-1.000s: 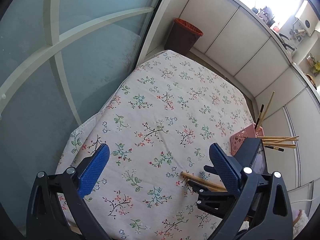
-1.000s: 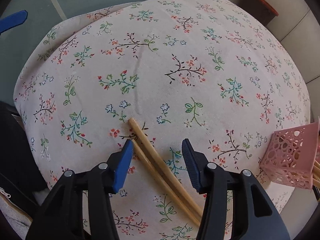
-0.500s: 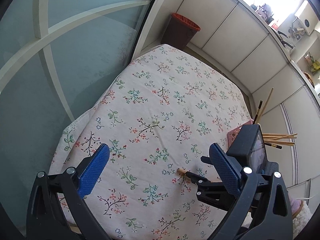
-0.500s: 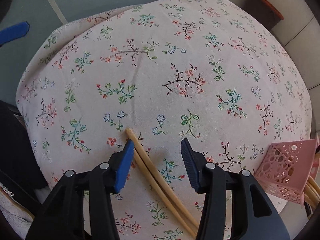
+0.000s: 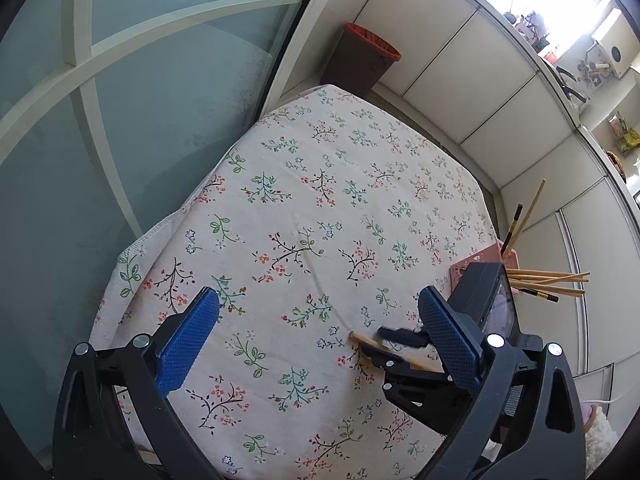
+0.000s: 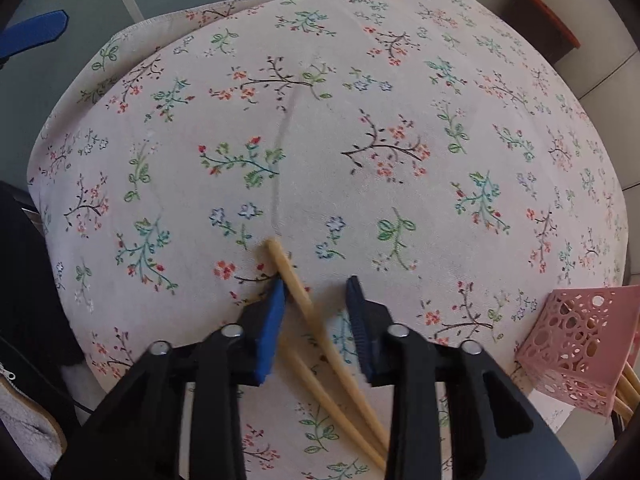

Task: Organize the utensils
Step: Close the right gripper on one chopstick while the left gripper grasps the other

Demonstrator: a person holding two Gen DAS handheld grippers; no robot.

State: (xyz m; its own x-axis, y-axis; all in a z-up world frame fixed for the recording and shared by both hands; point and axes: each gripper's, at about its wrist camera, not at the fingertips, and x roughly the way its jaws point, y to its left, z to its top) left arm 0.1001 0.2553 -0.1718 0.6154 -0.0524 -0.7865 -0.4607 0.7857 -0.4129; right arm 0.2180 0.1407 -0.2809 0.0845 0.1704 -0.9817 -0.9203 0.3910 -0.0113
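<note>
On the left, our left tool [image 5: 316, 330] hangs wide open and empty over the floral tabletop [image 5: 320, 184]. Mid-scene, our right tool [image 6: 316, 300] stands partly open astride the bamboo chopsticks [image 6: 304, 304], which lie on the cloth, the left pad touching them. If we close now, the jaws may catch one stick and roll the other aside. Far right, the pink holder [image 6: 576, 344] lies tipped over with more sticks, so dropping these in could scatter them.

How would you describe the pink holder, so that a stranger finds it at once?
Start at the table with the floral tablecloth and go to its right edge, beside the right gripper. There stands a pink plastic box pierced with round holes, with wooden chopsticks sticking out, unlike the two loose chopsticks on the cloth.
</note>
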